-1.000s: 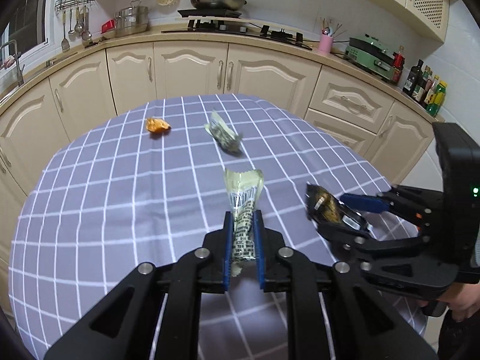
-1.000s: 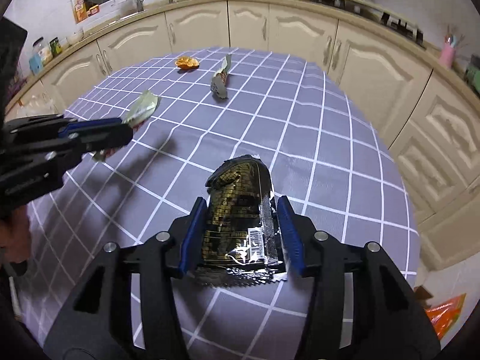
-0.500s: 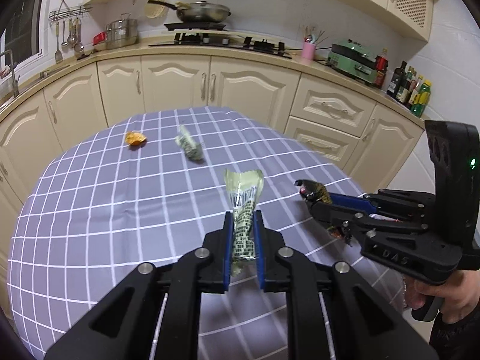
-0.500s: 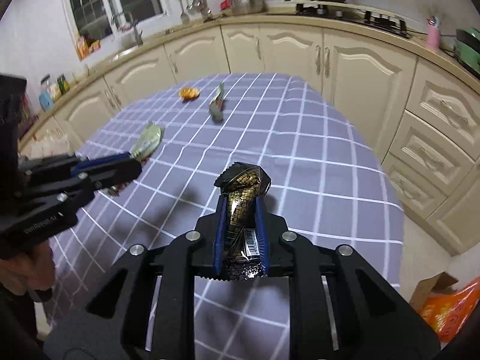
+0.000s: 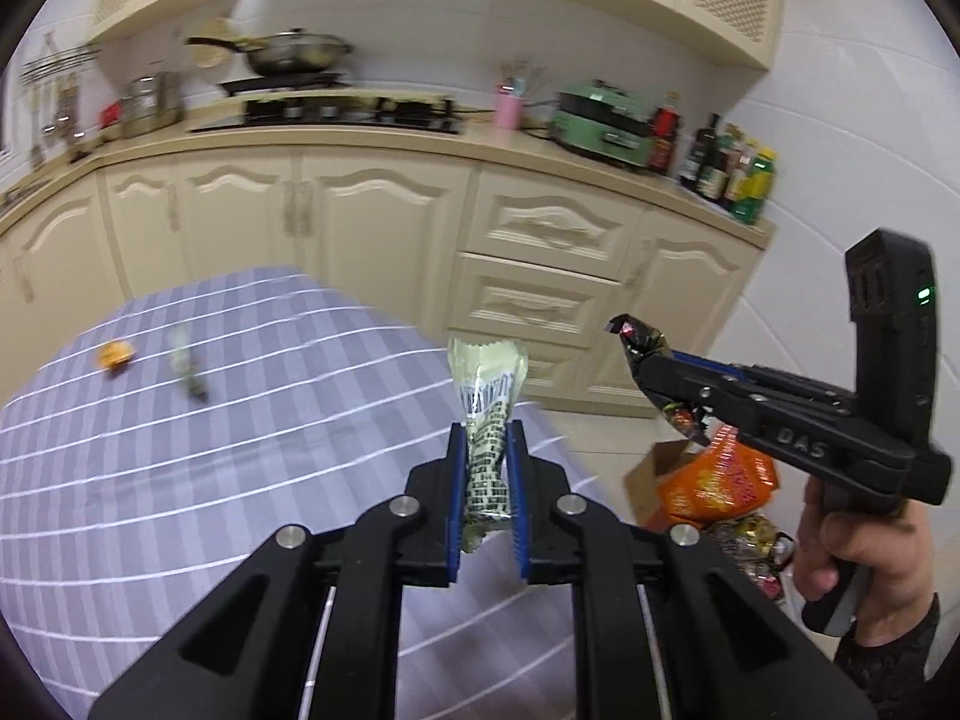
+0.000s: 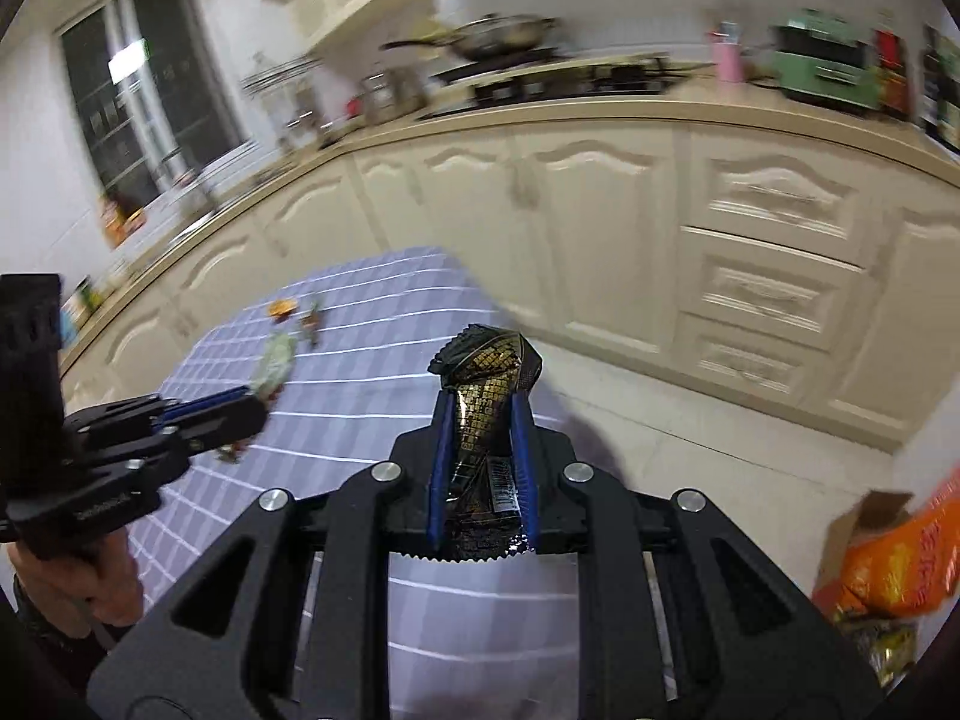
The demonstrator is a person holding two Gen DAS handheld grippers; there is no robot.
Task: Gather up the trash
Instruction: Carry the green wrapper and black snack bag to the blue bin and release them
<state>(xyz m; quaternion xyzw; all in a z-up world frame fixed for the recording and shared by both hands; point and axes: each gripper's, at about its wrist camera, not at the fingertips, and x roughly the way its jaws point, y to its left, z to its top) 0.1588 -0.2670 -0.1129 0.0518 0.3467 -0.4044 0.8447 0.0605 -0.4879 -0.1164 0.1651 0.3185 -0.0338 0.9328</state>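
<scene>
My left gripper [image 5: 487, 432] is shut on a pale green wrapper [image 5: 487, 384] that stands up between its blue pads, held above the table's right edge. My right gripper [image 6: 480, 408] is shut on a crumpled black and gold wrapper [image 6: 487, 378], lifted off the table. In the left wrist view the right gripper [image 5: 636, 354] hangs over the floor to the right, above a cardboard box [image 5: 651, 468] with orange bags [image 5: 714, 480] of trash. An orange scrap [image 5: 115, 354] and a green wrapper [image 5: 187, 369] lie on the far part of the checked tablecloth [image 5: 240, 420].
Cream cabinets and drawers [image 5: 528, 300] run behind the round table. The counter carries a stove with a pan [image 5: 288, 57], a pink cup [image 5: 507, 108], a green appliance [image 5: 606, 126] and bottles [image 5: 732, 174]. A hand [image 5: 840, 546] grips the right tool's handle.
The right gripper's jaws closed on the black wrapper and lifted it off the table. Both grippers swung right with their wrappers, from over the table toward the box on the floor.
</scene>
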